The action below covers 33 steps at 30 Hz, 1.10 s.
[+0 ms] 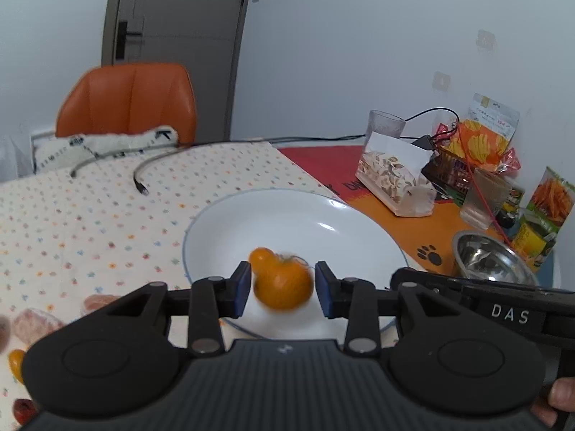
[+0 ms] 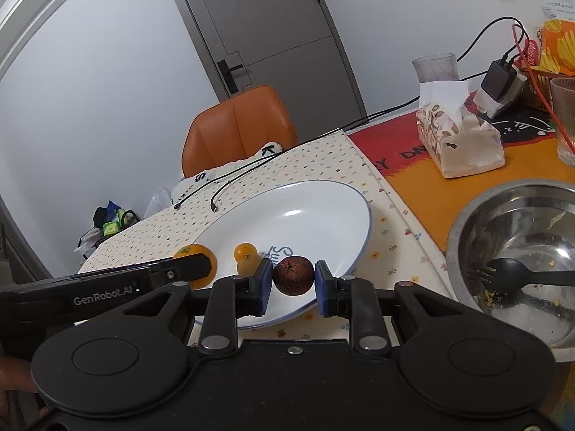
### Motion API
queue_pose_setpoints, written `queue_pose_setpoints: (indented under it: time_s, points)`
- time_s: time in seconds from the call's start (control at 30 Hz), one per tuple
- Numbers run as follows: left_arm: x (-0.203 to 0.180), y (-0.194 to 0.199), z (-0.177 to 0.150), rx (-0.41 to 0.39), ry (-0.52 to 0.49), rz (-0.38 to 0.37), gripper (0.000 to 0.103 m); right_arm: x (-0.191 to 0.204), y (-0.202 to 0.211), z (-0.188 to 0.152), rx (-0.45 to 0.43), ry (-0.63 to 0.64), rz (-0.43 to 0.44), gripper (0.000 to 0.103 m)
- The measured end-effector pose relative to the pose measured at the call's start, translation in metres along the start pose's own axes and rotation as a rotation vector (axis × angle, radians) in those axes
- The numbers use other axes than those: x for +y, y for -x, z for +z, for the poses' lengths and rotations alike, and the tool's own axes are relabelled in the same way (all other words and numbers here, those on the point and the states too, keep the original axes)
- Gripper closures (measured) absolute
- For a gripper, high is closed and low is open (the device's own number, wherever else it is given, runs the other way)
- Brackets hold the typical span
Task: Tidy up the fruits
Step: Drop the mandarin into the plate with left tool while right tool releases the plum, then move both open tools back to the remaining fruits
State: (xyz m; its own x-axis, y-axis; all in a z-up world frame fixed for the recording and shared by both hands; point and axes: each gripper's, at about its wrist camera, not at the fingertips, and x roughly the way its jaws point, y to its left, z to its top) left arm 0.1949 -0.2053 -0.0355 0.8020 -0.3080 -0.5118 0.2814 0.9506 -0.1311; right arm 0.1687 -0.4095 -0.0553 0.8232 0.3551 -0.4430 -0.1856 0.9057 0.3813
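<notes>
Over the white plate (image 2: 305, 208) on the desk (image 1: 90, 215), the right gripper (image 2: 293, 282) has its fingers clamped on a dark red fruit (image 2: 293, 276). The left gripper (image 1: 282, 287) has its fingers parted around a blurred orange (image 1: 284, 282), pads just clear of it. A small orange fruit (image 2: 245, 252) lies in the plate. A steel bowl (image 2: 467, 222) holding a black fork (image 2: 503, 273) crowds the right side, a tissue pack (image 2: 456, 136) beyond.

Looks like I'm in somebody's home dining room: table (image 2: 323, 165) with flowery cloth, orange chair (image 2: 237, 125), grey door (image 2: 266, 25), tissue box (image 2: 456, 136), snack bags (image 1: 481, 133), glasses, phone charger (image 2: 497, 75).
</notes>
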Motion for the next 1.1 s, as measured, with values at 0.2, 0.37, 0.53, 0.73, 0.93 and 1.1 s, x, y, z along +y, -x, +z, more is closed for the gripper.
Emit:
queue_pose_setpoints:
  time_s: [0.2, 0.37, 0.53, 0.73, 0.93, 1.1]
  points:
    - [0.015, 0.009, 0.003, 0.018, 0.038, 0.013, 0.061, -0.002, -0.002, -0.003, 0.004, -0.009, -0.003, 0.079]
    - [0.03, 0.022, 0.003, 0.009, 0.058, 0.054, 0.047, 0.002, -0.003, -0.003, -0.004, -0.011, -0.001, 0.076]
    - [0.042, 0.038, 0.001, -0.001, 0.064, 0.089, 0.025, 0.011, -0.002, -0.001, -0.023, 0.007, 0.005, 0.075]
    - [0.056, 0.06, -0.004, -0.021, 0.06, 0.141, 0.018, 0.019, -0.002, -0.006, -0.027, 0.016, -0.003, 0.061]
    - [0.075, 0.078, -0.01, -0.033, 0.1, 0.182, 0.015, 0.026, 0.001, -0.014, -0.017, 0.03, 0.001, 0.045]
    - [0.086, 0.091, -0.015, -0.04, 0.103, 0.21, 0.014, 0.035, 0.004, -0.017, -0.019, 0.041, 0.019, 0.03]
